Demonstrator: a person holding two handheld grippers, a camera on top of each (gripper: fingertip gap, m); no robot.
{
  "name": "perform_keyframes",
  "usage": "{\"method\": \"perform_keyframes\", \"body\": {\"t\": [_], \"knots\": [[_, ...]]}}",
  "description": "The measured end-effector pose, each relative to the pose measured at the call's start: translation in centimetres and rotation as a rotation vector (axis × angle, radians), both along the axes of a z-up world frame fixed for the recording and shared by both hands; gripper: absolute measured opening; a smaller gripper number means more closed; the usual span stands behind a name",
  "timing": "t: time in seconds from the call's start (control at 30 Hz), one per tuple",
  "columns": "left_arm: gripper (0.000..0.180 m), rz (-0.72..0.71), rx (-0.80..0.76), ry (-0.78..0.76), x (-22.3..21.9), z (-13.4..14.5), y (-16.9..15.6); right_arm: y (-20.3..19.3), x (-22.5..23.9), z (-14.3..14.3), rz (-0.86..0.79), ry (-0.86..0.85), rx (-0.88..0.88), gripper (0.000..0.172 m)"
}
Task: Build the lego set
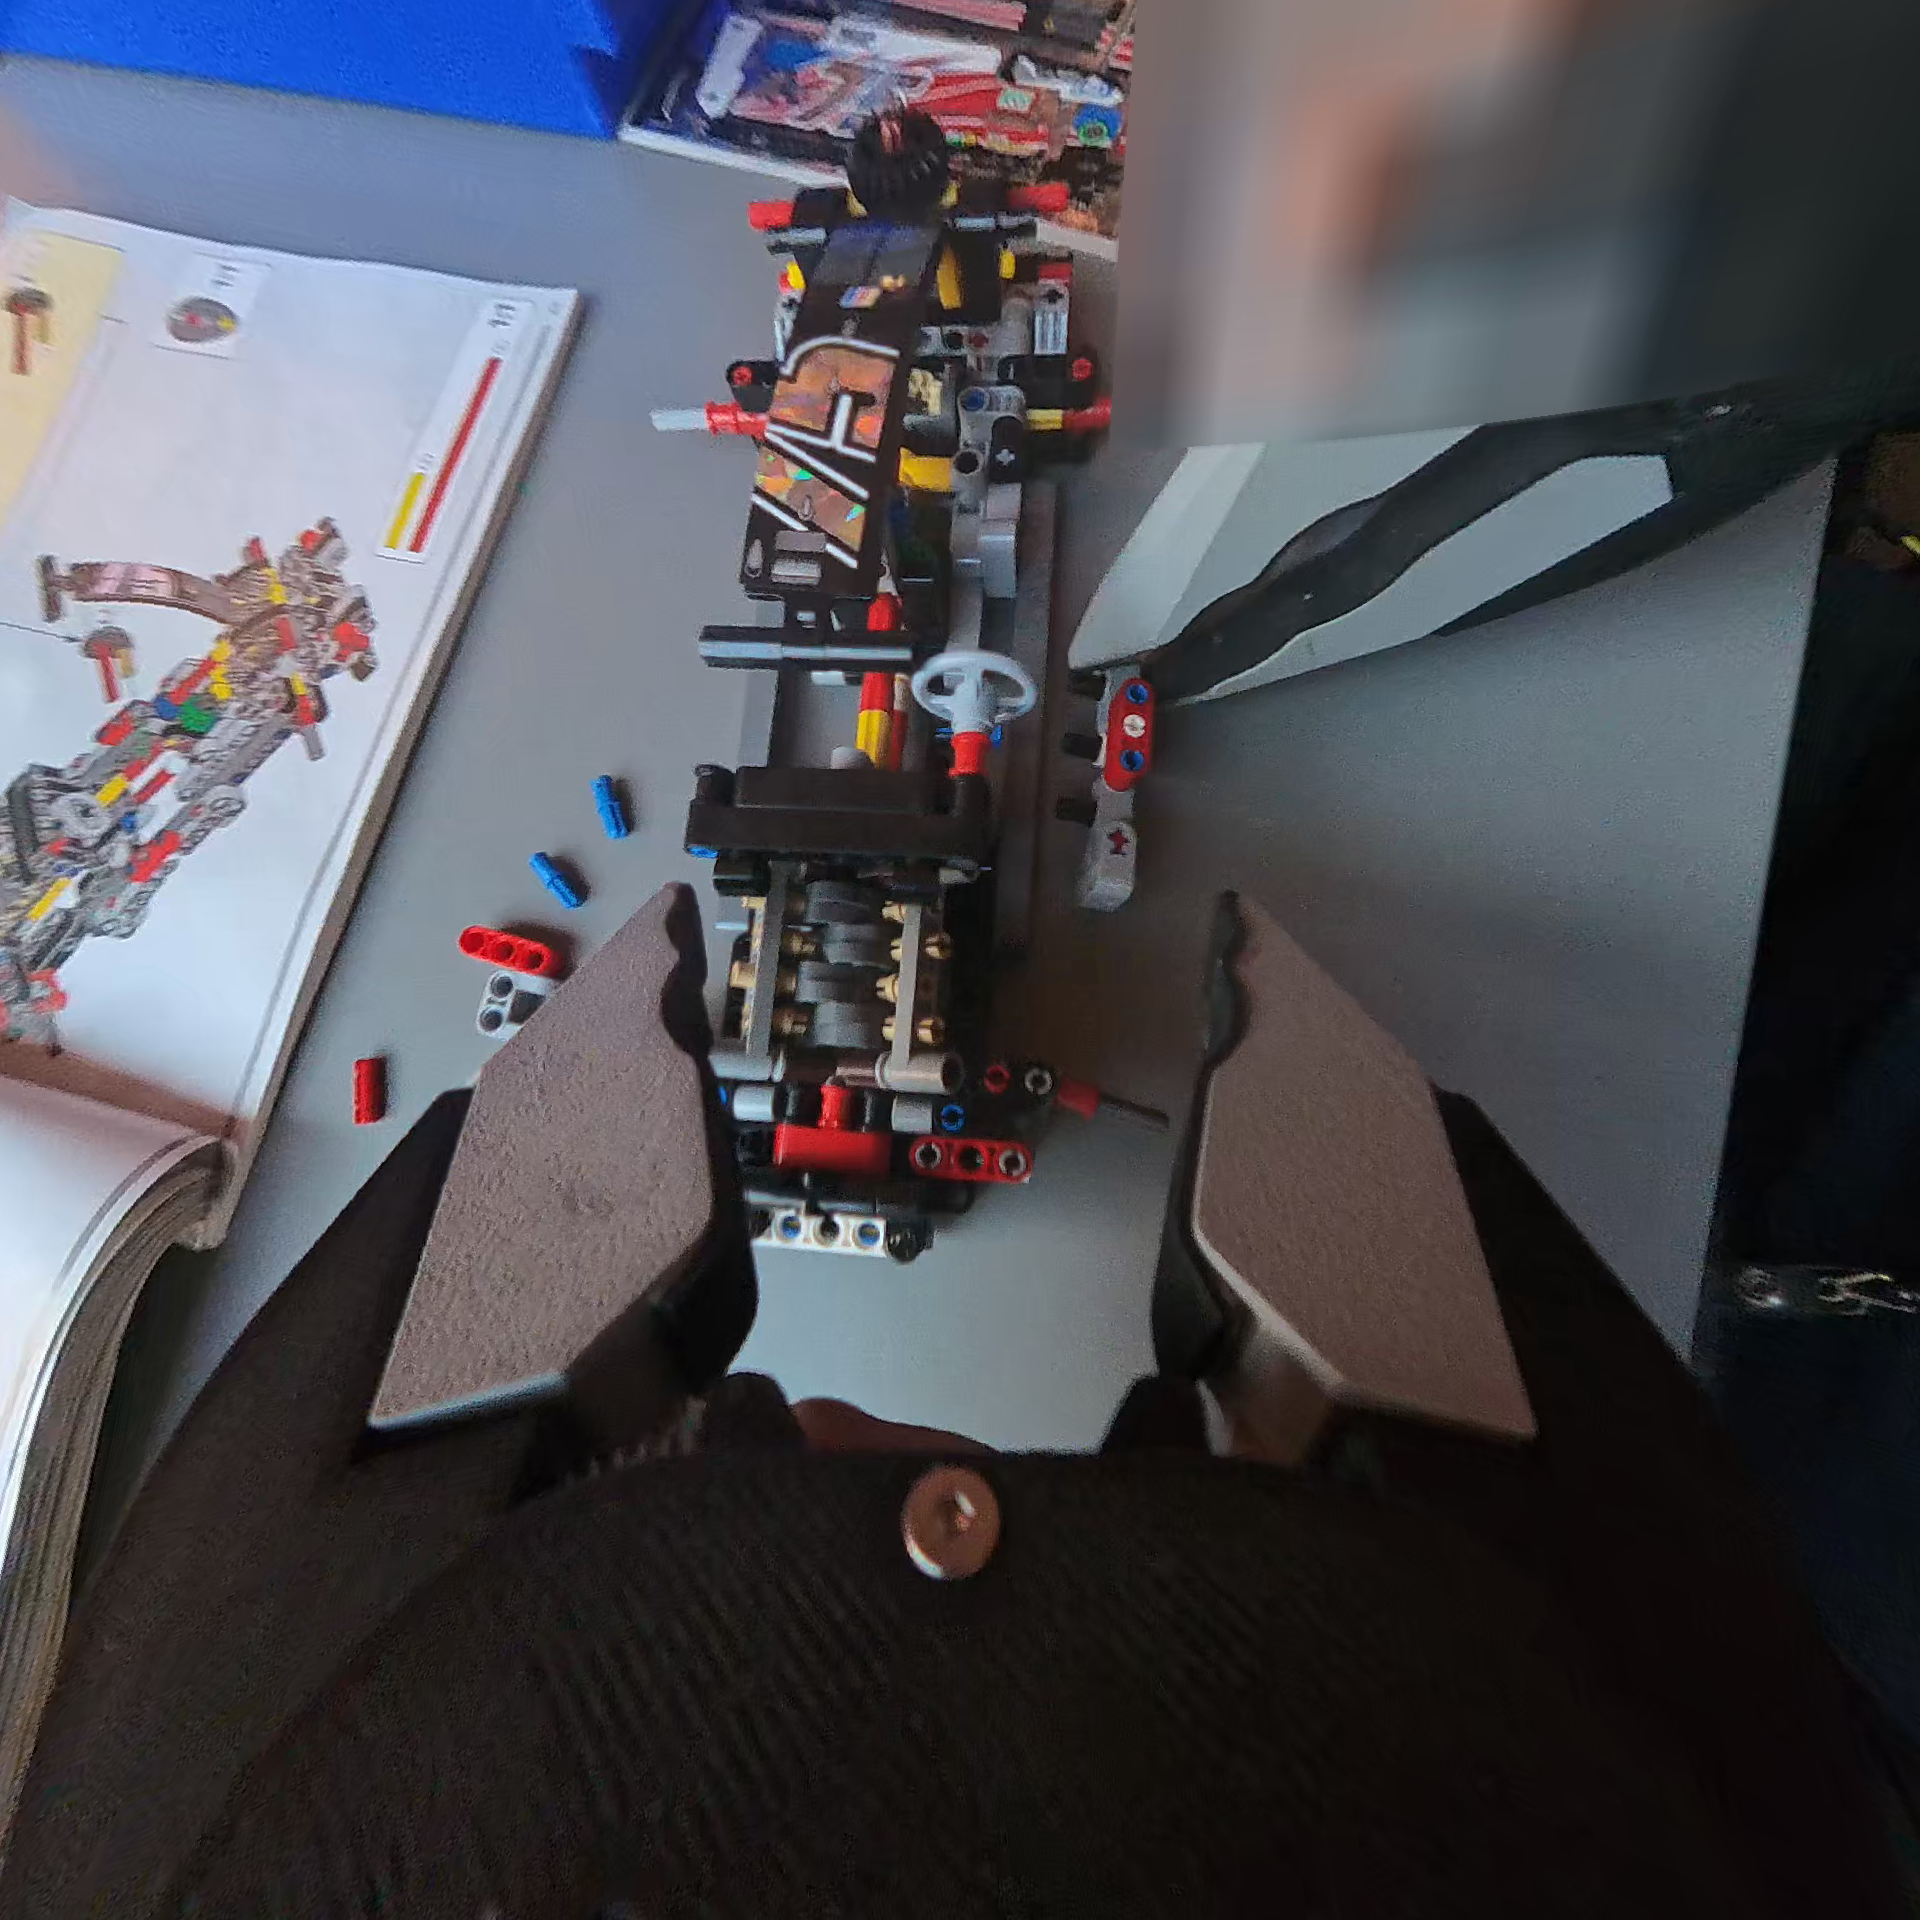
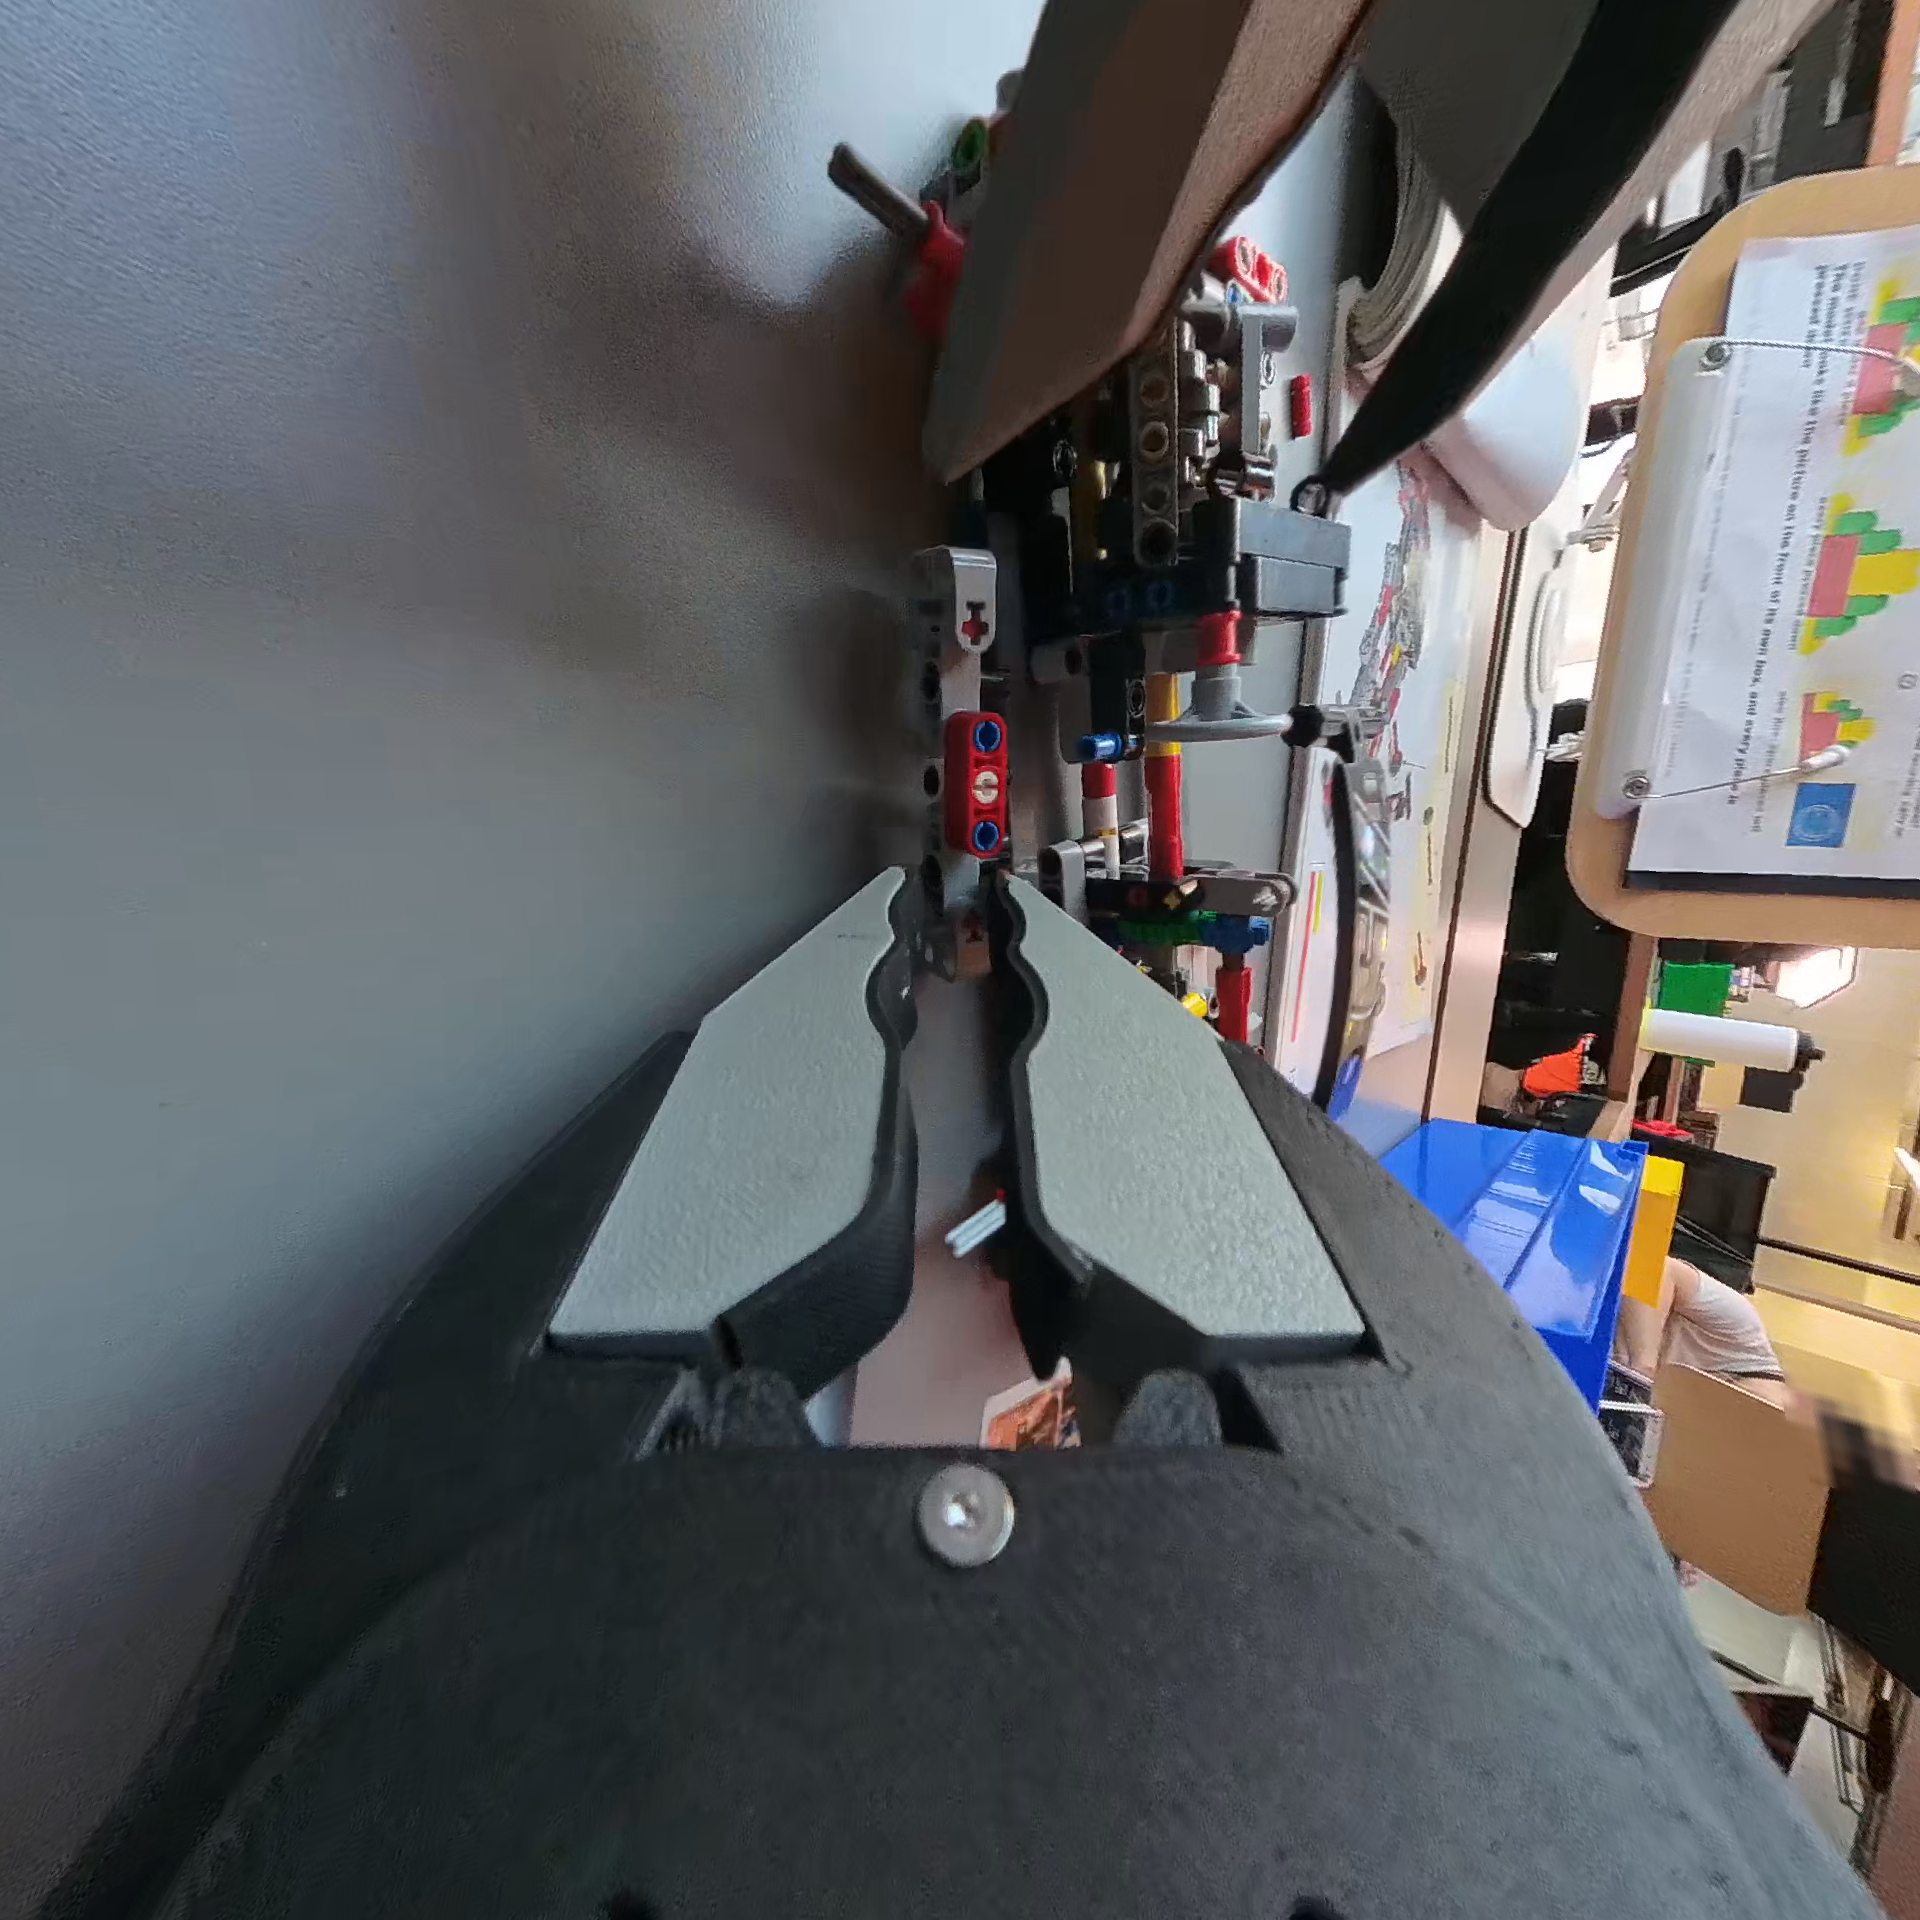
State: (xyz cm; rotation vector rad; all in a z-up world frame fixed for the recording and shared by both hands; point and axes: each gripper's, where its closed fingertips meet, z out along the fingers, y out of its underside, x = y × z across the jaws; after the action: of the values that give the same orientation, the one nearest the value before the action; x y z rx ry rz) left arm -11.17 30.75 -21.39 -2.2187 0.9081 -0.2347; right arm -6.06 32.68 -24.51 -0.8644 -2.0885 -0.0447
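A long building-brick car chassis (image 1: 883, 644) lies on the grey table (image 1: 1455, 935). My left gripper (image 1: 956, 914) is wide open and holds nothing. Its fingers straddle the chassis's near end with the engine block (image 1: 842, 977); the left finger (image 1: 623, 1039) is close beside it and the right finger (image 1: 1309, 1091) stands well apart. My right gripper (image 2: 953, 894) is shut on the end of a grey beam (image 2: 951, 665) that carries a short red beam with blue pins (image 2: 977, 795). It holds the beam alongside the chassis (image 2: 1174, 623). The right gripper (image 1: 1122, 665) and its beam (image 1: 1110, 852) also show in the left wrist view.
An open instruction book (image 1: 260, 623) lies to the left. Loose parts lie between it and the chassis: two blue pins (image 1: 611, 805), a red beam (image 1: 511, 951), a small grey connector (image 1: 506, 1006) and a short red piece (image 1: 369, 1089). A blue bin (image 1: 312, 52) stands at the back. There is about 8 cm between the tips of the two grippers.
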Motion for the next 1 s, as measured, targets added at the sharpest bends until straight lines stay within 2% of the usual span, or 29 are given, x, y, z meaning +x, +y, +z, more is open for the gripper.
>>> {"method": "perform_keyframes", "body": {"t": [0.17, 0.3, 0.37, 0.63, 0.73, 0.87, 0.93, 0.97, 1.0], "knots": [[0.094, -0.006, -0.061, 0.084, -0.1, -2.0, 1.0, 0.3, -0.3, -0.1, 0.012, -0.053, -0.038, 0.010], [0.086, -0.004, -0.092, 0.078, -0.3, -2.9, 1.4, 0.1, -0.4, -0.1, 0.034, -0.100, -0.085, 0.010], [0.091, 0.006, -0.098, 0.093, -0.4, -3.5, 1.5, 0.0, -0.4, -0.2, 0.037, -0.122, -0.121, 0.011], [0.088, 0.051, -0.079, 0.083, -0.1, -3.4, 1.6, -0.1, -0.1, -0.3, 0.084, -0.192, -0.179, 0.010], [0.096, 0.126, -0.012, 0.139, -0.8, -2.9, 1.9, 0.7, 0.2, -0.2, 0.088, -0.203, -0.134, 0.009], [0.071, 0.141, 0.080, 0.050, 0.2, -0.5, 0.3, 0.9, 0.5, -0.2, 0.099, -0.216, -0.109, 0.009], [0.036, 0.151, 0.160, -0.014, 0.8, 1.6, 0.0, 0.8, 0.5, -0.2, 0.102, -0.219, -0.120, 0.009], [0.030, 0.134, 0.173, -0.037, 1.4, 2.1, -0.4, 0.6, 0.4, -0.2, 0.104, -0.220, -0.130, 0.009], [0.032, 0.116, 0.160, -0.035, 1.9, 2.1, -0.8, 0.5, 0.3, -0.2, 0.106, -0.218, -0.139, 0.009]]}}
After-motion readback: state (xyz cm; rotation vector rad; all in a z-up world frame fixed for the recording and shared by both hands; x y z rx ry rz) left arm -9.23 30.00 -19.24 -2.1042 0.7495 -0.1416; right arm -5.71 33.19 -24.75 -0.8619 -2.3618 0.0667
